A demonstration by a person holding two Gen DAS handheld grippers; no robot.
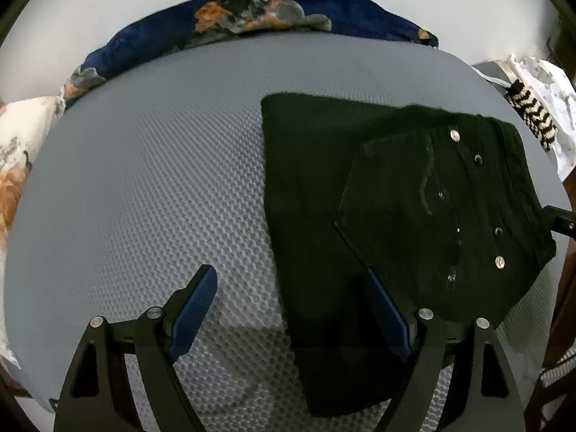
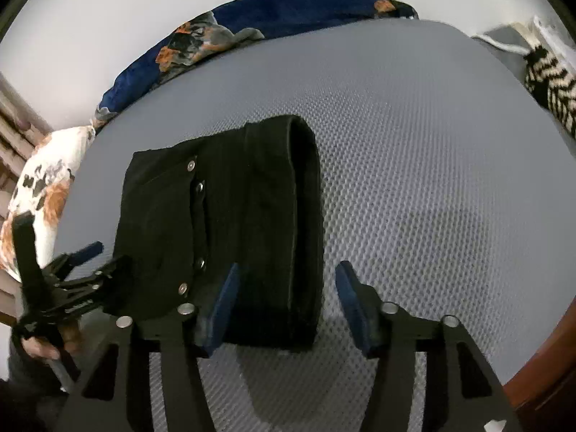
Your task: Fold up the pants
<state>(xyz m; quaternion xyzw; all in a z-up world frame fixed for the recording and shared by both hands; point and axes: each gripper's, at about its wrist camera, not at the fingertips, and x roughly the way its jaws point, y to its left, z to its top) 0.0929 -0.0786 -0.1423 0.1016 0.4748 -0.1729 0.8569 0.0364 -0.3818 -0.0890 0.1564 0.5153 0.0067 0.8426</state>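
Now both sets of jaws stand apart and grip nothing: the right gripper point(image 2: 284, 298) straddles the near end of the folded black denim pants point(image 2: 223, 223) without pressing it, while the left gripper point(image 1: 291, 309) hovers at their opposite edge, one finger over cloth. Beneath lies a grey dimpled mattress point(image 1: 151, 180). Judging the fold done, lift both clear straight upward, so no finger drags the top layer askew.

Black pants point(image 1: 396, 194), folded into a compact rectangle, lie flat on the grey mat, back pocket and rivets facing up.
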